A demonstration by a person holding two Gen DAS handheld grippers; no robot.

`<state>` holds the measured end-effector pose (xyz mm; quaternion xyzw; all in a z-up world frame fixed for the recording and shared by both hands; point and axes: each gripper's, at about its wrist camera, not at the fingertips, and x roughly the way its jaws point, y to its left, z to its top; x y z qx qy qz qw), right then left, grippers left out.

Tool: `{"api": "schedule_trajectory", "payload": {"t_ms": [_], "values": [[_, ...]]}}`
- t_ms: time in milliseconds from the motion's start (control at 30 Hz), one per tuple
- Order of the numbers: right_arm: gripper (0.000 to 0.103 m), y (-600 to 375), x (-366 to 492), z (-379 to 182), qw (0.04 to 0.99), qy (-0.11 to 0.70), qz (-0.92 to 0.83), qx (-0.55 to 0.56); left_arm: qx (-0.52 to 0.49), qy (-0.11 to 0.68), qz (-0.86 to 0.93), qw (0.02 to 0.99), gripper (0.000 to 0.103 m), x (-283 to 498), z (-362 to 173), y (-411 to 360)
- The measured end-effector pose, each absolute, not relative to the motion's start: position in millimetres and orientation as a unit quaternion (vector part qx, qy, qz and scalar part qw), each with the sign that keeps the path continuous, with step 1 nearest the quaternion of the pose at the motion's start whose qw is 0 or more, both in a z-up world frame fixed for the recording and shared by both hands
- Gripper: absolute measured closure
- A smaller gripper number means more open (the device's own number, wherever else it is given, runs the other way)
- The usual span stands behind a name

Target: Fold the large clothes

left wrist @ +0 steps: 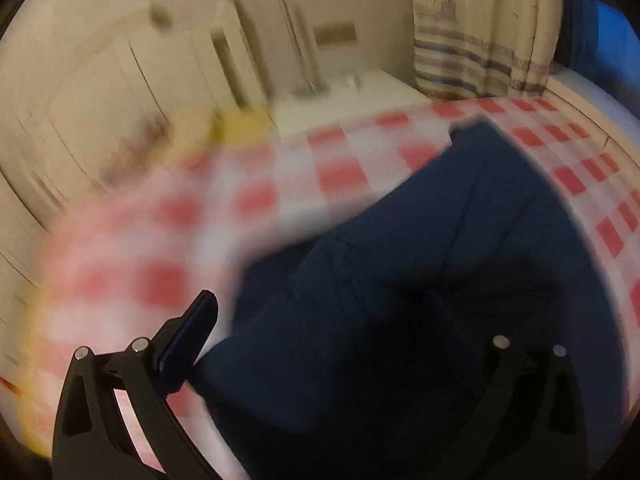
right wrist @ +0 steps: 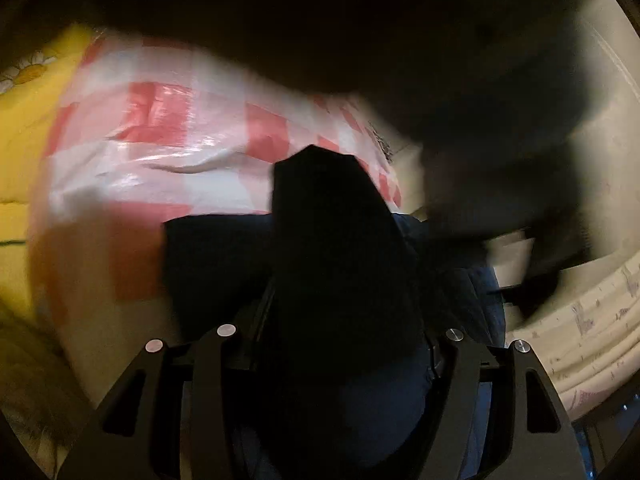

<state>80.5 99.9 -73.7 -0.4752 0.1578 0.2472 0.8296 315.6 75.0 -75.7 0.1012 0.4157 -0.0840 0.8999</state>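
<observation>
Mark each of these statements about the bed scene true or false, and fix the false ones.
1. The dark navy garment lies on a red-and-white checked plastic sheet. True.
2. The left gripper is clamped shut. False: its jaws stand wide open.
3. The sheet is plain green. False: it is red-and-white checked.
4. A striped cream curtain hangs beyond the sheet. True.
5. A yellow daisy-print cover lies beside the sheet. True.
</observation>
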Motion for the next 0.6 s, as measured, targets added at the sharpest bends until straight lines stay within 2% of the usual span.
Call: {"api": "schedule_trajectory", "payload": {"t_ms": [33,133,267,367,500,600], "values": [[0.036,88.0,73.6,-64.6,0.825,0.159,0.278,-0.466,0.068,0.415,-0.086,0.903,0.002,314.7,-81.1,89.5],[0.036,32.7,72.7,-19.4,0.845,0.181,0.363,-0.348,0.037,0.41,-0.063,0.909,0.002,307.3,-87.3,117.4],[0.036,-69.8,134.2,39.7,0.914,0.195,0.328,-0.137,0.023,0.405,-0.054,0.913,0.002,304.2,-90.0,125.5],[0.036,-123.1,202.9,55.0,0.933,0.212,0.287,-0.044,0.038,0.394,-0.038,0.918,0.002,299.8,-88.6,122.8],[0.045,-142.6,293.0,56.3,0.941,0.241,0.239,-0.006,0.037,0.384,-0.022,0.922,0.002,296.6,-82.3,124.0],[0.051,-124.5,358.3,37.1,0.934,0.277,0.226,-0.003,0.029,0.383,-0.021,0.923,0.002,295.6,-82.8,127.0]]}}
